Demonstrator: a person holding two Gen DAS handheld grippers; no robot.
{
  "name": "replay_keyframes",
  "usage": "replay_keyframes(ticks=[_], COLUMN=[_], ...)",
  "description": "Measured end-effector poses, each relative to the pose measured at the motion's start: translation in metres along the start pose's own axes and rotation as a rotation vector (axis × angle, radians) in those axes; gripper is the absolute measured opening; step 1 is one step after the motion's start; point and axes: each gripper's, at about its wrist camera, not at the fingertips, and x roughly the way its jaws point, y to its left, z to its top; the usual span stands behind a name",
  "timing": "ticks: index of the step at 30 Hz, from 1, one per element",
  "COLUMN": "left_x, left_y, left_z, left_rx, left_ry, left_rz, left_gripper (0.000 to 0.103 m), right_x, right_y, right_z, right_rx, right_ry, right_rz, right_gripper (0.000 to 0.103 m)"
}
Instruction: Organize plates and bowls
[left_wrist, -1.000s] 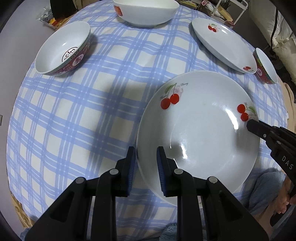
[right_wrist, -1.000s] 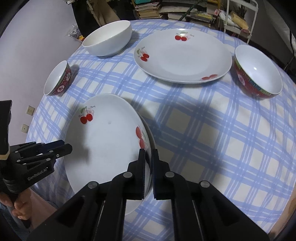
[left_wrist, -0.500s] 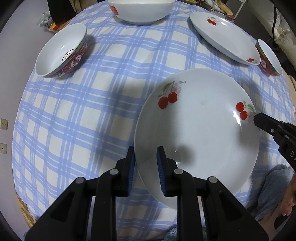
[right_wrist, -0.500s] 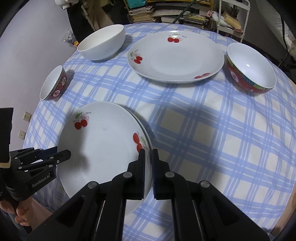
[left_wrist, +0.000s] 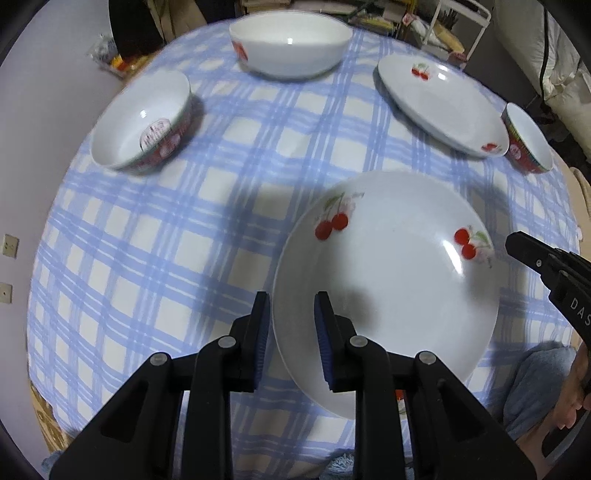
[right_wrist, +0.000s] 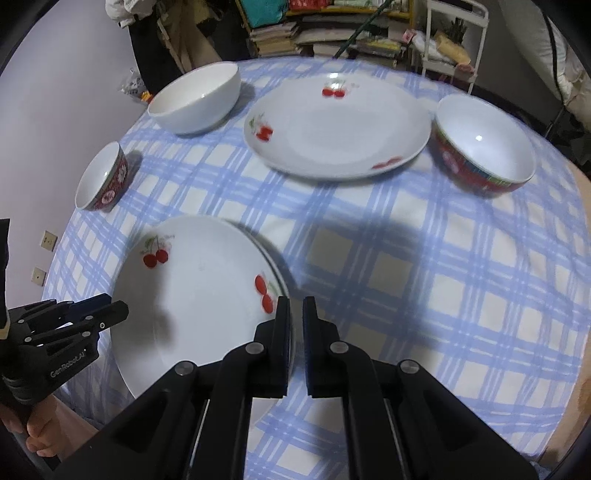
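two grippers at a cherry-printed white plate stack, near edge of the checked desk
left gripper straddles the top white cherry plate rim, jaws narrow, contact unclear; right gripper jaws closed on the rim opposite; a second plate edge shows beneath.

Pale lilac wall with sockets, cluttered bookshelf, white wire rack behind.

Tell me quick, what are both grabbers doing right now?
Left gripper: jaws closed on the near plate rim.
Right gripper: jaws shut, nothing clearly between them.
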Motion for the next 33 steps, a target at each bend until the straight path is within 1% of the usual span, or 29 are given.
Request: replay_keyframes(ticks=[2, 4, 7, 9, 10, 11, 12, 13, 15, 16, 17, 18, 19, 21, 24, 25, 26, 29, 31, 33], left_x=[-0.005, -0.009, -0.016, -0.022, -0.024, -0.026, -0.029, -0.033, -0.039, -0.041, -0.044, -0.045, -0.046, -0.044, -0.036, -0.033, -0.028, -0.017, -0.010, -0.002], left_y=[-0.003, -0.004, -0.008, -0.004, -0.002, -0.001, -0.003, -0.005, -0.010, -0.012, -0.013, -0.014, -0.016, -0.020, -0.022, -0.022, -0.023, -0.025, -0.027, -0.030], left_z=[0.001, 0.003, 0.008, 0.016, 0.019, 0.023, 0.028, 0.031, 0.040, 0.044, 0.051, 0.056, 0.063, 0.074, 0.092, 0.097, 0.105, 0.122, 0.132, 0.144], left_rx=[0.001, -0.001, -0.003, -0.027, -0.037, -0.045, -0.045, -0.042, -0.038, -0.039, -0.045, -0.049, -0.054, -0.062, -0.088, -0.096, -0.108, -0.119, -0.121, -0.123], left_ry=[-0.029, -0.039, -0.065, -0.090, -0.101, -0.114, -0.127, -0.139, -0.163, -0.171, -0.186, -0.195, -0.200, -0.200, -0.194, -0.190, -0.183, -0.166, -0.151, -0.133], left_rz=[0.013, 0.008, 0.021, 0.040, 0.043, 0.043, 0.048, 0.051, 0.056, 0.053, 0.038, 0.025, 0.015, 0.006, -0.012, -0.015, -0.019, -0.043, -0.063, -0.078], left_gripper=[0.026, 0.027, 0.031, 0.043, 0.045, 0.047, 0.049, 0.051, 0.058, 0.061, 0.065, 0.066, 0.067, 0.071, 0.073, 0.073, 0.073, 0.073, 0.073, 0.073], right_x=[-0.004, -0.006, -0.010, -0.015, -0.018, -0.021, -0.025, -0.029, -0.035, -0.036, -0.038, -0.039, -0.040, -0.042, -0.045, -0.046, -0.046, -0.046, -0.041, -0.035], right_y=[-0.001, -0.002, -0.001, -0.002, -0.003, -0.005, -0.006, -0.008, -0.010, -0.011, -0.014, -0.018, -0.021, -0.028, -0.036, -0.040, -0.044, -0.056, -0.063, -0.067], right_z=[0.002, 0.006, 0.014, 0.021, 0.026, 0.031, 0.037, 0.044, 0.053, 0.057, 0.063, 0.069, 0.075, 0.089, 0.107, 0.113, 0.121, 0.140, 0.151, 0.161], right_rx=[-0.001, -0.007, -0.038, -0.044, -0.038, -0.033, -0.031, -0.035, -0.045, -0.048, -0.048, -0.044, -0.040, -0.032, -0.029, -0.026, -0.023, 0.010, 0.015, 0.006], right_ry=[-0.013, -0.023, -0.035, -0.046, -0.052, -0.061, -0.077, -0.094, -0.123, -0.135, -0.147, -0.159, -0.168, -0.192, -0.224, -0.230, -0.232, -0.245, -0.238, -0.221], right_rz=[-0.004, -0.015, -0.036, -0.036, -0.027, -0.017, -0.016, -0.026, -0.048, -0.059, -0.071, -0.084, -0.091, -0.098, -0.095, -0.088, -0.061, -0.043, -0.021, -0.020], right_gripper=[0.008, 0.009, 0.011, 0.014, 0.016, 0.023, 0.033, 0.039, 0.062, 0.067, 0.076, 0.084, 0.087, 0.097, 0.099, 0.099, 0.099, 0.099, 0.099, 0.099])
